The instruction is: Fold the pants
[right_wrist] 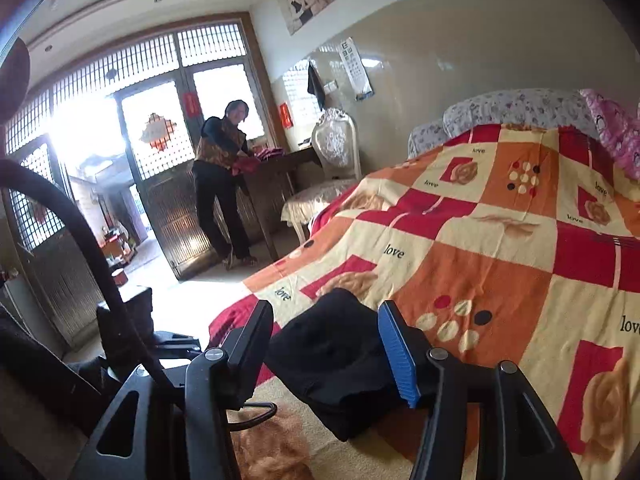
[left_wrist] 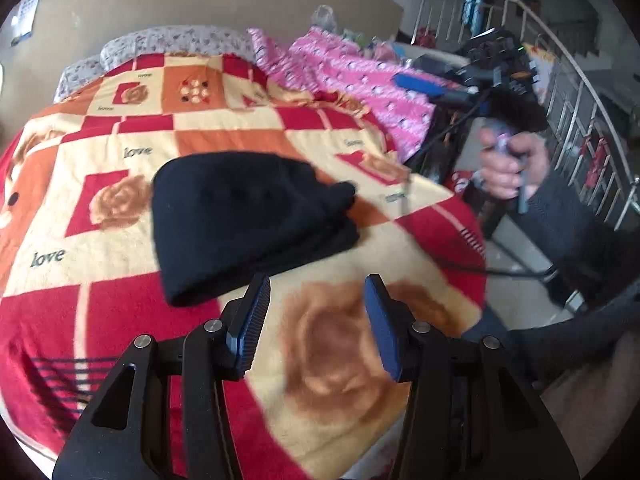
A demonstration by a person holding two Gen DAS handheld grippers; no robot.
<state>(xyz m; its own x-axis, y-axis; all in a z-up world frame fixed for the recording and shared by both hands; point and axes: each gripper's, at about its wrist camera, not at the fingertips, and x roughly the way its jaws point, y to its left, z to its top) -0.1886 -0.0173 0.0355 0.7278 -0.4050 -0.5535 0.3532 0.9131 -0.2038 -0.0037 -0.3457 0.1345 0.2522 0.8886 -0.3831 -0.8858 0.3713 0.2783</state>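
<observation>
The black pants (left_wrist: pixel 248 220) lie folded into a compact bundle on the red, orange and cream checked blanket (left_wrist: pixel 120 140). My left gripper (left_wrist: pixel 318 292) is open and empty, just in front of and to the right of the bundle. The right gripper (left_wrist: pixel 432 88) shows in the left wrist view, held up in a hand to the far right, off the bed. In the right wrist view the right gripper (right_wrist: pixel 326 320) is open and empty, with the folded pants (right_wrist: pixel 336 364) on the blanket (right_wrist: pixel 500 264) seen between its fingers.
A pink patterned quilt (left_wrist: pixel 360 76) and floral pillows (left_wrist: pixel 168 40) lie at the bed's far end. A metal railing (left_wrist: pixel 580 92) stands right of the bed. A person (right_wrist: pixel 224 176) stands at a desk by the door; a white chair (right_wrist: pixel 328 176) is beside the bed.
</observation>
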